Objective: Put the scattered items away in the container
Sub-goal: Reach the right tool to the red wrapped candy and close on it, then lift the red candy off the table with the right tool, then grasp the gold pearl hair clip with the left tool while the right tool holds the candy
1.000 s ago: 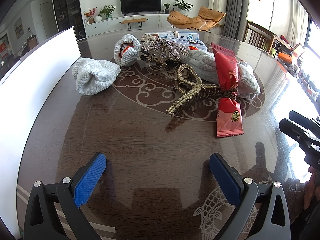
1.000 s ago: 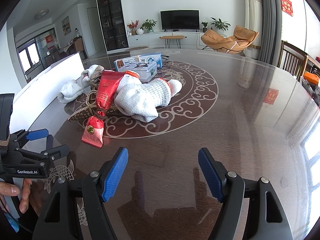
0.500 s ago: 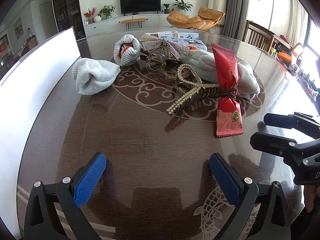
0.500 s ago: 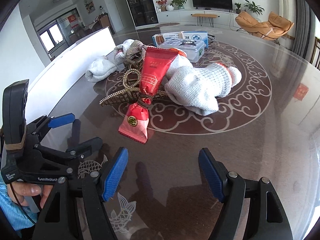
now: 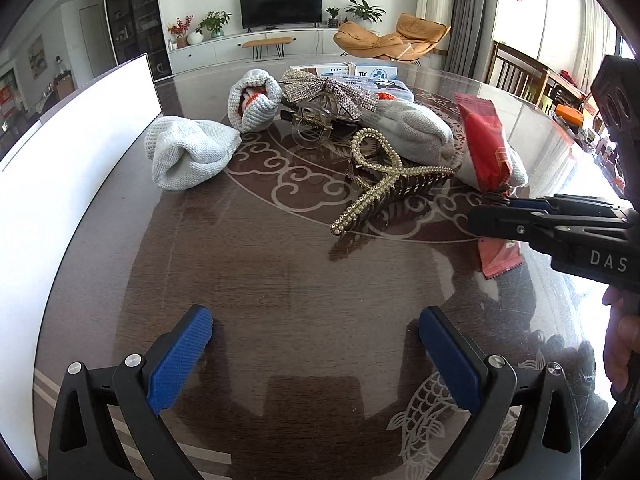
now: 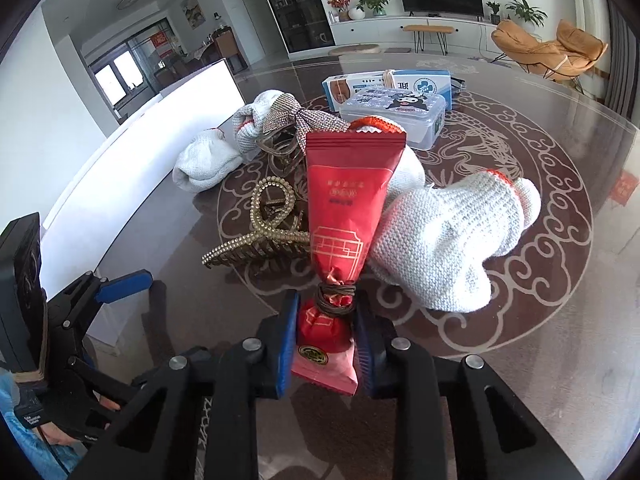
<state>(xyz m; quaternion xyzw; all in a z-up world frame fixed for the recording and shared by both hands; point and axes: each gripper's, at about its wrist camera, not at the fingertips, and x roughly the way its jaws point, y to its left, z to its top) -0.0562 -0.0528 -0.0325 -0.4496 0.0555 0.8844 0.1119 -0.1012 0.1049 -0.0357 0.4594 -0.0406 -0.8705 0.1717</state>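
Note:
A red snack packet (image 6: 344, 216) tied with a band lies on the dark table; it also shows in the left wrist view (image 5: 484, 148). My right gripper (image 6: 326, 336) is shut on its lower end, seen from the side in the left wrist view (image 5: 512, 216). My left gripper (image 5: 316, 344) is open and empty above bare table near the front edge. A pearl hair claw (image 5: 380, 184), a rhinestone bow clip (image 5: 328, 88), and white knitted gloves (image 5: 188, 152) (image 6: 448, 240) lie scattered. A clear lidded box (image 6: 396, 116) stands behind them.
A white panel (image 5: 60, 168) borders the table's left side. A blue-and-white carton (image 6: 384, 84) lies behind the clear box. A clear hair claw (image 5: 312, 124) sits under the bow. Chairs stand at the far right (image 5: 520, 72).
My right gripper has moved forward onto the red packet and closed on its lower end. The left gripper has stayed still and open.

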